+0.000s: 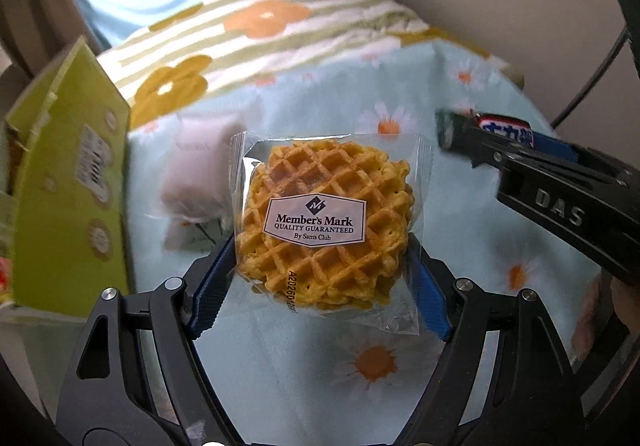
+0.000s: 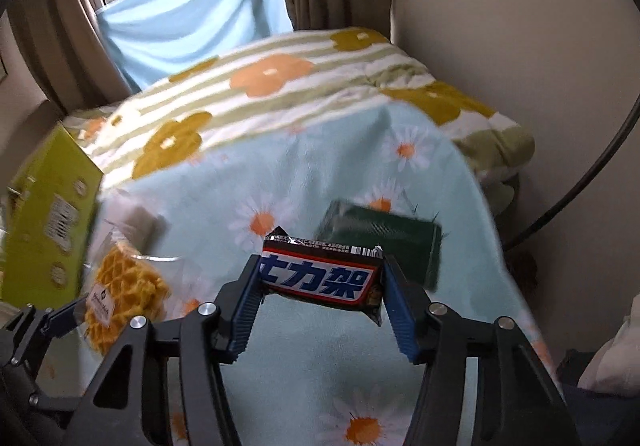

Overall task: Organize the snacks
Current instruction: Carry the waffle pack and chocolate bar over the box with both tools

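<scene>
- Left claw (image 1: pixel 320 242) clamped on a wrapped waffle (image 1: pixel 326 221), held above the daisy cloth (image 1: pixel 460 205).
- Right claw (image 2: pixel 322 286) clamped on a chocolate bar (image 2: pixel 320 274); green packet (image 2: pixel 380 242) just beyond it.
- Green box (image 1: pixel 68 205) left of both claws.

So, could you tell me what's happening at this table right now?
A person is sorting snacks with two tools. The left hand-held gripper is shut on a wrapped waffle; the right hand-held gripper is shut on a chocolate bar. A green box stands at the left, and a dark green packet lies on the tablecloth.
</scene>
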